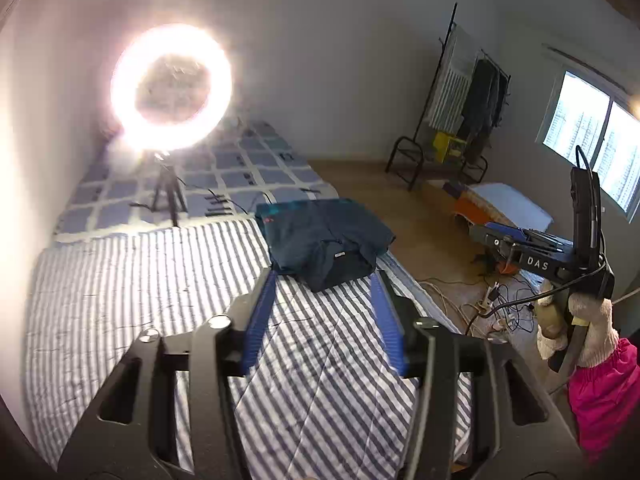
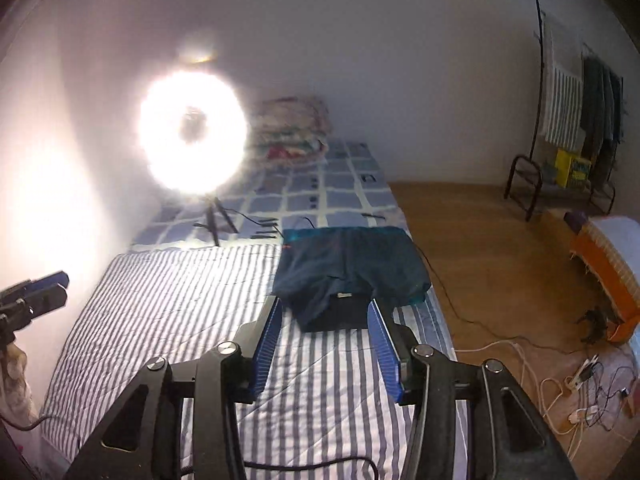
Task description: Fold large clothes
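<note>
A dark teal garment (image 1: pixel 324 240) lies folded into a compact rectangle on the striped bed sheet (image 1: pixel 140 280), near the bed's right edge. It also shows in the right wrist view (image 2: pixel 348 268). My left gripper (image 1: pixel 324 276) is open and empty, held above the sheet just short of the garment. My right gripper (image 2: pixel 326 304) is open and empty, its blue fingertips (image 2: pixel 276 312) on either side of the garment's near edge. The right gripper also shows at the right of the left wrist view (image 1: pixel 520 240). The left gripper shows at the left edge of the right wrist view (image 2: pixel 36 292).
A bright ring light on a tripod (image 1: pixel 170 80) stands on the checked blanket (image 1: pixel 248 168) at the bed's far end. A clothes rack (image 1: pixel 472 112) stands by the far wall. Cables and a power strip (image 2: pixel 580 380) lie on the wooden floor. A folded quilt (image 2: pixel 292 128) sits by the wall.
</note>
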### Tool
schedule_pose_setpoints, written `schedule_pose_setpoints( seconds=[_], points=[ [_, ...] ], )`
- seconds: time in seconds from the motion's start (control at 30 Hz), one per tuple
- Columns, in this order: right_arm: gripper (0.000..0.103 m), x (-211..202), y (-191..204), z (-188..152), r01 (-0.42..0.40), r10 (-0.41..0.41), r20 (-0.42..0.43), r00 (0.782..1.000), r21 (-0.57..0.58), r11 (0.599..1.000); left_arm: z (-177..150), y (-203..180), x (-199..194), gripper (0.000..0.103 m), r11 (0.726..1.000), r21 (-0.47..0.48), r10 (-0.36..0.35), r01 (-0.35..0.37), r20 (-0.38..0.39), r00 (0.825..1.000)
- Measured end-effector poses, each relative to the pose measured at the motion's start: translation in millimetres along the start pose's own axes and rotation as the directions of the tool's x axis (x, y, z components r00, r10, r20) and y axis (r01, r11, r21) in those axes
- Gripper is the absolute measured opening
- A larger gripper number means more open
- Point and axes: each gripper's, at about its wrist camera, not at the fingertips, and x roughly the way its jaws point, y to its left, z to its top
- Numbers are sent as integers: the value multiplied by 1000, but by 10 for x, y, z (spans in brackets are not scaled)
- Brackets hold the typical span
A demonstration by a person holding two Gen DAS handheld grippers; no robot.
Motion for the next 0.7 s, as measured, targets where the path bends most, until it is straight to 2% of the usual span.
schedule_pose_setpoints(
  seconds=[0.07, 0.13, 0.27, 0.53, 0.6, 0.7],
  points=[
    [55, -239, 116, -69, -13, 13, 32, 999, -2, 1000, -87, -72, -285, 64, 1000, 15, 24, -25, 26, 999],
    [55, -414, 193, -126, -34, 34, 52, 998, 2, 999, -187, -139, -494, 65, 999, 29, 33, -34, 38, 999],
    [60, -721, 379, -266, -12, 15, 90, 996, -32, 999, -394, -267, -814, 71, 998, 44, 36, -39, 56, 998],
    [62, -1096, 606, -809, -20, 23, 129, 991, -21, 1000, -794, -461, -1100, 76, 995, 79, 48, -55, 84, 995],
    [71, -1139, 647, -947, -12, 15, 132, 991, -22, 1000, -896, -493, -1126, 83, 995, 79, 58, -66, 94, 994],
    [74, -1195, 688, -1097, 0, 3, 136, 991, -27, 1000, -998, -543, -1144, 88, 994, 92, 57, -66, 95, 994]
  ],
)
